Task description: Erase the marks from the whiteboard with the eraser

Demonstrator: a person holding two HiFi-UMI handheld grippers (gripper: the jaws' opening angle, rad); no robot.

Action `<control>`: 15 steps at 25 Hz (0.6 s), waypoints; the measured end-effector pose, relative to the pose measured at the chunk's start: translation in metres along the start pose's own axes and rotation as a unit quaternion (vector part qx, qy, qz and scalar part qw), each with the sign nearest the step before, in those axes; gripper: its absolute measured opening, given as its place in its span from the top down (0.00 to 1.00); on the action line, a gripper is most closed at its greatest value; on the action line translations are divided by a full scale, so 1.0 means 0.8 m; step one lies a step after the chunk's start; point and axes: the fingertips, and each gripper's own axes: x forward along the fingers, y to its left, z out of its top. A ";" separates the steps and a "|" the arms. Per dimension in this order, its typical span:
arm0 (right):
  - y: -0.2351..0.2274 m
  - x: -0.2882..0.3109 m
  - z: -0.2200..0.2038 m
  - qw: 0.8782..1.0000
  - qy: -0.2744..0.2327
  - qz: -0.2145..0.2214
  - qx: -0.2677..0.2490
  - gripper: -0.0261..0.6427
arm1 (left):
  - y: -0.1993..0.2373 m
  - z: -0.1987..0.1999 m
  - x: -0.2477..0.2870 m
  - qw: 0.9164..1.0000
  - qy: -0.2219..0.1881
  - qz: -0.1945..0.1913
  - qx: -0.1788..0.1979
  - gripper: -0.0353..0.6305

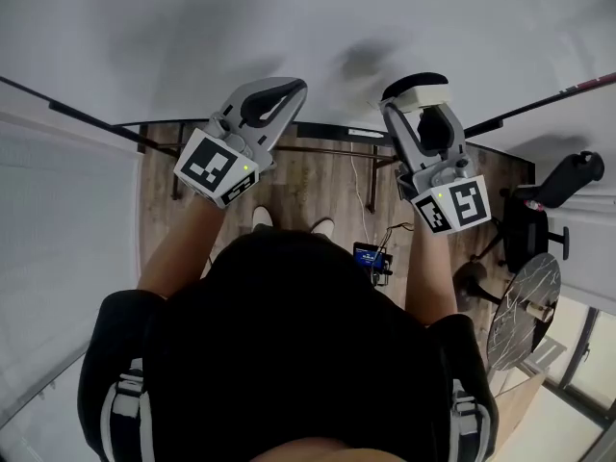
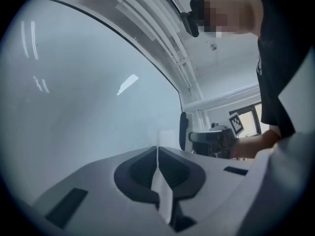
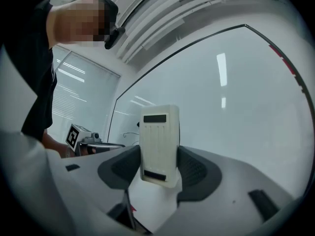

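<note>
While you hold both grippers up toward the whiteboard (image 1: 289, 22), the right gripper (image 1: 421, 104) pinches the eraser (image 3: 159, 144) between its jaws. The eraser is a cream block standing upright. One dark jaw pad bears on each of its long sides, and its upper end projects past the jaw tips toward the board. In the head view that end sits at the board surface, but you cannot tell whether it touches.

The left gripper (image 2: 157, 154) has its jaws pressed together along a single seam, with nothing between them. It sits to the left of the right jaws, apart from them and at about the same height. The board fills the space ahead of its jaw tips.

A soft grey patch (image 1: 369, 61) lies on the board just beyond the right jaws. You cannot tell whether it is a mark or a shadow.

Behind both sets of jaws, the wooden floor (image 1: 308, 176) shows under the board's lower edge. An office chair (image 1: 568, 183) stands well to the right of the right jaws.
</note>
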 end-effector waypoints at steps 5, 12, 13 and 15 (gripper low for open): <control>0.030 -0.008 -0.044 0.999 0.015 0.016 0.037 0.61 | -0.030 -0.035 -0.012 1.000 0.010 -0.025 -0.012 0.93; 0.053 -0.005 -0.086 0.998 0.041 0.026 0.050 0.61 | -0.042 -0.066 -0.021 0.999 0.028 -0.037 -0.024 0.93; 0.052 -0.005 -0.087 0.998 0.040 0.025 0.050 0.61 | -0.041 -0.067 -0.021 0.999 0.029 -0.036 -0.023 0.93; 0.051 -0.003 -0.086 0.998 0.038 0.023 0.049 0.61 | -0.038 -0.065 -0.021 0.999 0.028 -0.034 -0.020 0.93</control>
